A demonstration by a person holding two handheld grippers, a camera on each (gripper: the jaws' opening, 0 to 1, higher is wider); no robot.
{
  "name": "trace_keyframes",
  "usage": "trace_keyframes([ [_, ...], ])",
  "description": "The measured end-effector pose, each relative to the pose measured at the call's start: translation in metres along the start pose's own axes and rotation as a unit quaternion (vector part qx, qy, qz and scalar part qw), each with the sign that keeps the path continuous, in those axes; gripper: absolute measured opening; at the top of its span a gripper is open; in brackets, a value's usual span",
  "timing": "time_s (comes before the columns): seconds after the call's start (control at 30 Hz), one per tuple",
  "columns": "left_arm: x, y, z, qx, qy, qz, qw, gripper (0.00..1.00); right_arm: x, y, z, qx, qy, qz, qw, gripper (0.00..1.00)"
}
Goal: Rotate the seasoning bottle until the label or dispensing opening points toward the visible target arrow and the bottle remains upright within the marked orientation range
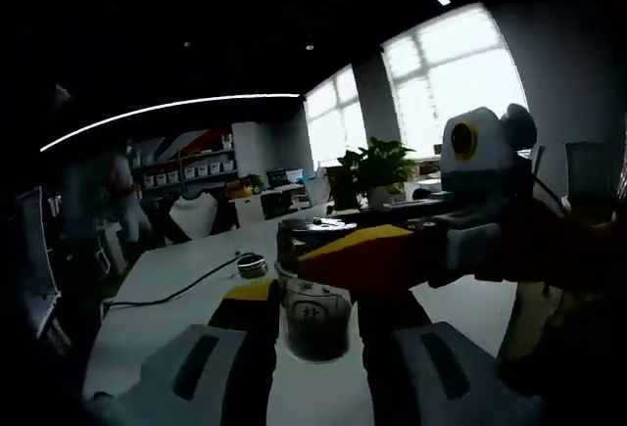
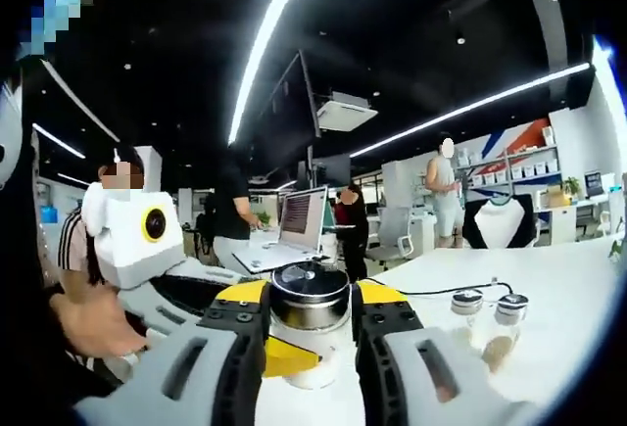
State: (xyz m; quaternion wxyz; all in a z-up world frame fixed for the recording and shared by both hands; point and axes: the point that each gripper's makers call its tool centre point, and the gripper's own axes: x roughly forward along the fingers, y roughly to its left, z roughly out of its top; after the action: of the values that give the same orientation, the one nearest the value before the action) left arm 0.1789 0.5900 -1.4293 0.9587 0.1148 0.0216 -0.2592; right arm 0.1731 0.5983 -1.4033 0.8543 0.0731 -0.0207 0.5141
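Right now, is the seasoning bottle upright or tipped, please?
Upright: the seasoning bottle stands on the table, cap on top, between the right gripper jaws.

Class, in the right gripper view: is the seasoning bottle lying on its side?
No, the seasoning bottle stands upright on the table, cap on top.

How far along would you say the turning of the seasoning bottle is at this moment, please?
Done: both grippers have reached the clear glass seasoning bottle with the dark metal cap, upright on the white table. In hand: the right gripper grips it below the cap, and the left gripper clamps the lower body. Left: no target arrow is visible, so alignment can't be confirmed. Two small shakers stand aside.
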Motion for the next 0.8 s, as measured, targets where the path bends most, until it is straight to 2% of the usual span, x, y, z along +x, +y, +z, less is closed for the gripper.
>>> trace_keyframes([
  [0.1,-0.001,0.001,-0.003,0.014,0.009,0.009,0.9998,0.33,0.005,0.0,0.0,0.015,0.001,0.0,0.9999,0.29],
  [0.3,-0.006,0.008,-0.009,0.035,0.015,0.021,0.999,0.33,0.009,0.002,-0.004,0.006,0.017,0.011,0.9998,0.29],
  [0.37,-0.007,0.007,-0.012,0.031,0.017,0.007,0.9993,0.33,0.008,0.002,-0.007,0.004,0.026,0.032,0.9991,0.28],
  [0.5,-0.008,-0.002,-0.015,0.001,0.014,-0.045,0.9989,0.33,0.002,0.006,-0.013,-0.022,0.044,0.075,0.996,0.28],
  [0.63,-0.007,-0.01,-0.018,-0.007,0.016,-0.085,0.9962,0.33,-0.005,0.011,-0.017,-0.046,0.058,0.119,0.9902,0.28],
  [0.7,-0.005,-0.016,-0.022,-0.01,0.026,-0.111,0.9934,0.33,-0.011,0.014,-0.022,-0.071,0.072,0.15,0.9834,0.28],
  [0.77,-0.002,-0.018,-0.025,-0.002,0.034,-0.109,0.9935,0.33,-0.012,0.013,-0.027,-0.083,0.082,0.154,0.9812,0.28],
  [0.8,0.0,-0.018,-0.027,0.001,0.038,-0.096,0.9946,0.32,-0.011,0.012,-0.027,-0.079,0.083,0.15,0.9821,0.28],
])
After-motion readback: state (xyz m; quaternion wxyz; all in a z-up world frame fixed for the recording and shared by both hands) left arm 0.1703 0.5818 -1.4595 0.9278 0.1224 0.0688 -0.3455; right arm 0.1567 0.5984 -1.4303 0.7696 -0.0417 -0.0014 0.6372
